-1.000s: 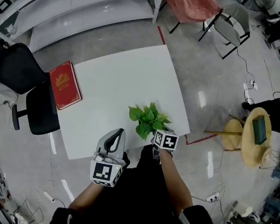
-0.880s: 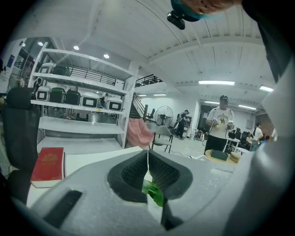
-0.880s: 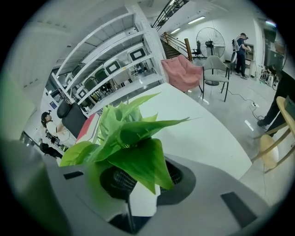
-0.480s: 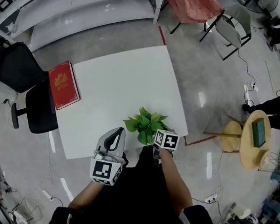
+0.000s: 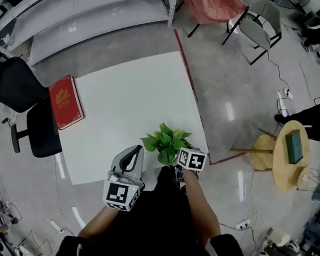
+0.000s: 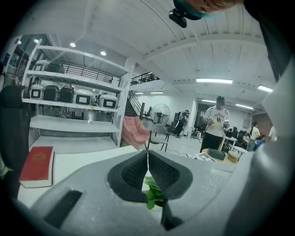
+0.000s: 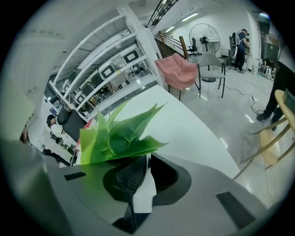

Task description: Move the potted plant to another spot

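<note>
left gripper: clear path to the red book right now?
Likely yes: only bare table lies between the left gripper and the red book; the potted plant sits off to the right. Its jaws are shut.

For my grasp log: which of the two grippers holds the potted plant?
The right gripper: its jaws have just been closing on the potted plant, with the white edge of its pot between them. The left gripper is shut on nothing.

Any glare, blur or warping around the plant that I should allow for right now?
Head view: fisheye bows the table edges; ceiling lights glare off the glossy floor, not the tabletop. Right gripper view: the potted plant sits close, its leaves soft-edged and washed yellow-green on the left. Left gripper view: sharp, dark vignette in the corners.
</note>
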`<state>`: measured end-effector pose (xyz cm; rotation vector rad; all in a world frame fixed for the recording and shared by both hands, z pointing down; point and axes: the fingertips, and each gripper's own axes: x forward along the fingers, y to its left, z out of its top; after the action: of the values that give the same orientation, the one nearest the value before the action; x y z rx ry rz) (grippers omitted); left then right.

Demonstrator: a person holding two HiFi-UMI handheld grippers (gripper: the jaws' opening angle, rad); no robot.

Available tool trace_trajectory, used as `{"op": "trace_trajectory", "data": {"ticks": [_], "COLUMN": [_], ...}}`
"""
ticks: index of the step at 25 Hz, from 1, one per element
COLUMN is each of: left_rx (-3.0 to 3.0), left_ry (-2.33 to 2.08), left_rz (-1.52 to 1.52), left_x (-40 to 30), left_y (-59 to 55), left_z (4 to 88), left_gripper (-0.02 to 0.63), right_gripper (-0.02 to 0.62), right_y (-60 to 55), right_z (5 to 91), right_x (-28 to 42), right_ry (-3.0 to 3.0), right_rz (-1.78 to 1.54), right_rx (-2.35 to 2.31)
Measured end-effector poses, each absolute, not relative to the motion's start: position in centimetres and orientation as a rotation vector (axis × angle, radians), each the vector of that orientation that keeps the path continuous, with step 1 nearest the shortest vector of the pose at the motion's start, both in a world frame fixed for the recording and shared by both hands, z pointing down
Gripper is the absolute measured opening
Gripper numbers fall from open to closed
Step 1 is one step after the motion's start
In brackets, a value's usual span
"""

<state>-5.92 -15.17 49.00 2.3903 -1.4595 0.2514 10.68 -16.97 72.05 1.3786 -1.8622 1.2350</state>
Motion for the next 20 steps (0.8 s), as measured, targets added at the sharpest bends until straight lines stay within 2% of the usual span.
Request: {"op": "trace_trajectory", "data": {"ticks": [20], "left_rx": [2.452], "left_ry": [-1.361], "left_rz": [0.263], "left_x": [3.6], "left_y": [-17.9], "left_z": [48.9], "left_gripper": [0.02], "right_gripper": [0.032], "right_y": [-18.5], "right_z": [71.5], "right_x": [20.6], "right_ry": [-1.828], "right_rz": [1.269], "right_rx": [1.473]}}
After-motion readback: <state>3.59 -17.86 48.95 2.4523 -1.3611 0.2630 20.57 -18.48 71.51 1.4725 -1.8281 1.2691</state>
